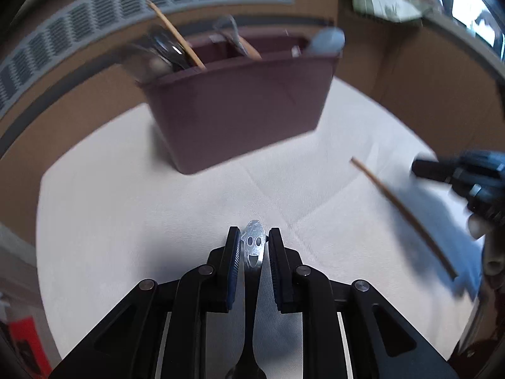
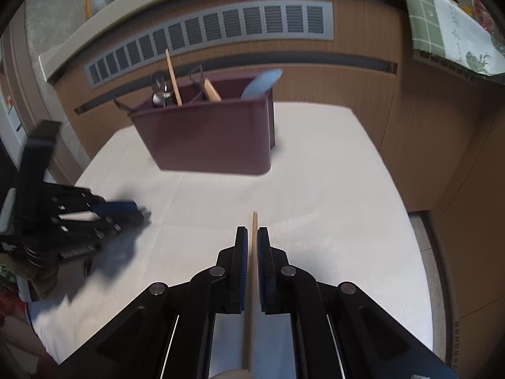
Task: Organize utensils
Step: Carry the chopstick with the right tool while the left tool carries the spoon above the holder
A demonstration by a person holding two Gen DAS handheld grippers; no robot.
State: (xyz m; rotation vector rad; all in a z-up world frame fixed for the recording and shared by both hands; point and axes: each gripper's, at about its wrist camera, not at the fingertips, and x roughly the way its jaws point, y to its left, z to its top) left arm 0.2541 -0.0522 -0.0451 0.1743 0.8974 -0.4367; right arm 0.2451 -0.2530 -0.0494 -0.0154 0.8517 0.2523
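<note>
We hold a metal spoon (image 1: 252, 246) with a smiley face cut into it between the fingers of our left gripper (image 1: 252, 237), which are closed on it, above the white tabletop (image 1: 126, 221). Our right gripper (image 2: 252, 237) has its fingers closed on a wooden chopstick (image 2: 254, 252). Ahead on the tabletop stands the maroon caddy (image 1: 240, 110), with spoons (image 2: 159, 90), another chopstick (image 2: 173, 77) and a pale blue utensil (image 2: 262, 83) standing in its compartments.

Smiley-face metal utensil (image 1: 252, 248), wooden chopstick (image 2: 254, 221) both lifted; maroon caddy (image 2: 208, 135) upright, part-filled.
</note>
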